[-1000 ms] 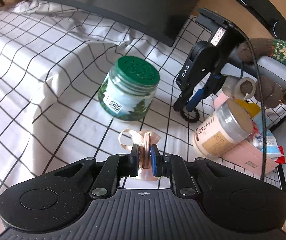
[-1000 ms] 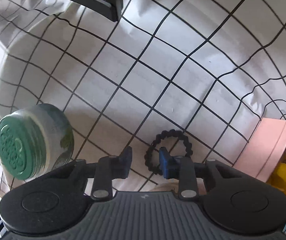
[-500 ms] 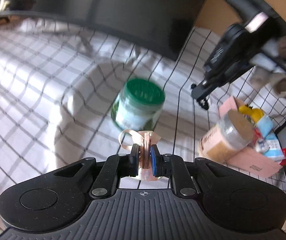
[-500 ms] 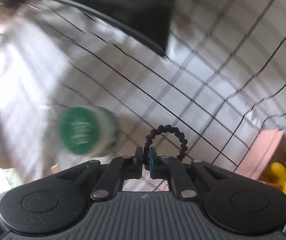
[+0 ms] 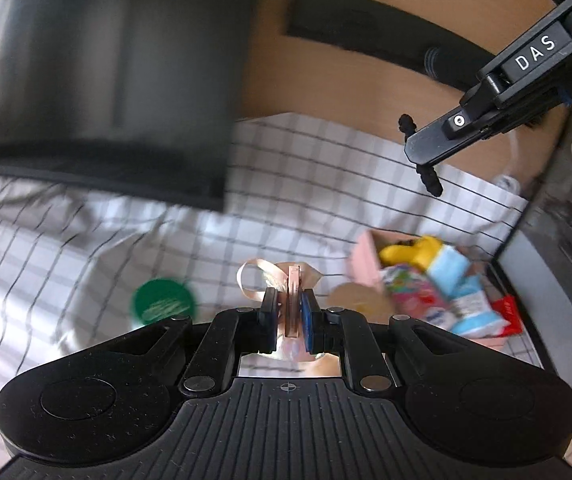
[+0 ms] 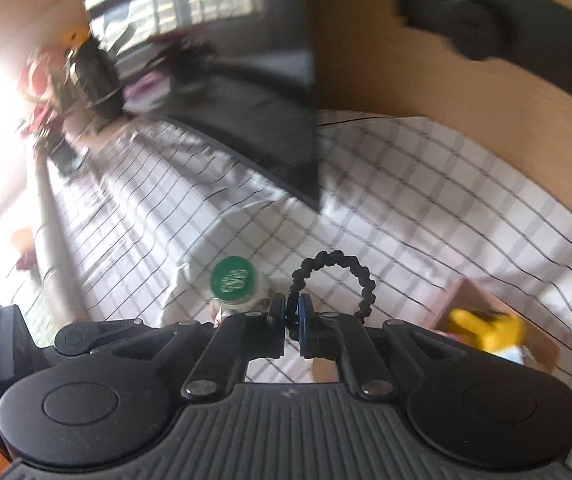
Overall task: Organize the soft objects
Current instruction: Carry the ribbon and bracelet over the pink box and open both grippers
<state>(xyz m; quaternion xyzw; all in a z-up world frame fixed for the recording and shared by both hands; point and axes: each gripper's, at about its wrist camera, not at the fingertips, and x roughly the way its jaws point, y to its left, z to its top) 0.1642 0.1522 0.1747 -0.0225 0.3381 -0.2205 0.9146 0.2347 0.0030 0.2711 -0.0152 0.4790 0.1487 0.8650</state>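
The left gripper (image 5: 290,312) is clamped on a flat pink item with a pale pink ribbon bow (image 5: 270,276); its fingers (image 5: 268,312) press the piece edge-on, and the bow loops stick out just past the tips. The right gripper (image 6: 292,312) has its fingers (image 6: 305,316) nearly together, pinching one end of a black beaded hair tie (image 6: 360,280), whose ring arcs up and to the right of the tips, clear of the checked white cloth (image 6: 426,208) on the worktop. Below, a green-lidded jar (image 6: 233,282) stands on the cloth, and a pink box (image 5: 364,256) of colourful packets and a yellow toy sits to the right. Both views are motion-blurred.
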